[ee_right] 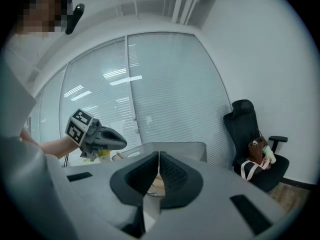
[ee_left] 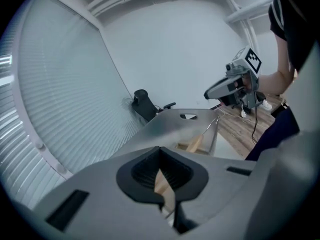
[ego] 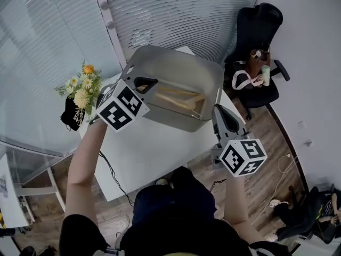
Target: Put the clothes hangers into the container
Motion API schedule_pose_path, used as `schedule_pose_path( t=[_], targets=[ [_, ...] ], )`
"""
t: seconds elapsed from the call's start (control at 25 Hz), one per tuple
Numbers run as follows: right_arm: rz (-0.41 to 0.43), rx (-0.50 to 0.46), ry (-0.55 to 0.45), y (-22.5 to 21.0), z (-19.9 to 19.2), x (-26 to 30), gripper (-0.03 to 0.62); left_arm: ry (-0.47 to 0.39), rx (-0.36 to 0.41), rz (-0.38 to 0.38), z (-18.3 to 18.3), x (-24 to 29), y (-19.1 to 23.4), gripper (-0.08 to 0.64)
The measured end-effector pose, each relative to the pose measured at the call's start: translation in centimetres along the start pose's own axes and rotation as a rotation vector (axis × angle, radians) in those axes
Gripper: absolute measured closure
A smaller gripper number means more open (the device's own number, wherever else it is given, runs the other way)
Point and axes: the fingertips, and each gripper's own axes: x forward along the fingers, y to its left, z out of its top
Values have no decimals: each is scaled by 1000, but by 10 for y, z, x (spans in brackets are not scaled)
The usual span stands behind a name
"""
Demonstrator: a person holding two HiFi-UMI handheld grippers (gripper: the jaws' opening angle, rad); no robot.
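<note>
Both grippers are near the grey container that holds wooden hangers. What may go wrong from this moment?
1. The left gripper, shut, hangs right at the rim of the container; a bump may push the container toward the edge of the table.
2. The flowers stand beside the left arm; a sideways swing may tip them.

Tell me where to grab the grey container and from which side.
Grip the rim above the oval handle cut-out in the end wall of the grey container farthest in the left gripper view, coming from that end, one tong through the slot. The long walls look broad and flared: no pinch point. Wooden hangers lie inside, so keep it level.
</note>
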Motion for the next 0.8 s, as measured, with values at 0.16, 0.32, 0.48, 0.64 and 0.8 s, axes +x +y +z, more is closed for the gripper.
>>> schedule_pose_path(
  t=[0.16,0.32,0.48,0.64,0.8],
  targets=[
    [-3,-10,-11,19,-1,-12,561,-78,-45,35,9,-24,-2,551],
    [-1,-15,-4,37,-7,-21,561,-158,-113,31,14,-44,-13,551],
    [10,-19,0,53,-13,-26,561,-200,-168,58,8,-63,-23,551],
    [25,-29,5,71,-19,-29,561,-235,-224,90,-3,-80,-33,551],
    [43,-32,12,87,-25,-30,561,-256,-292,115,-20,-93,-43,551]
  ],
)
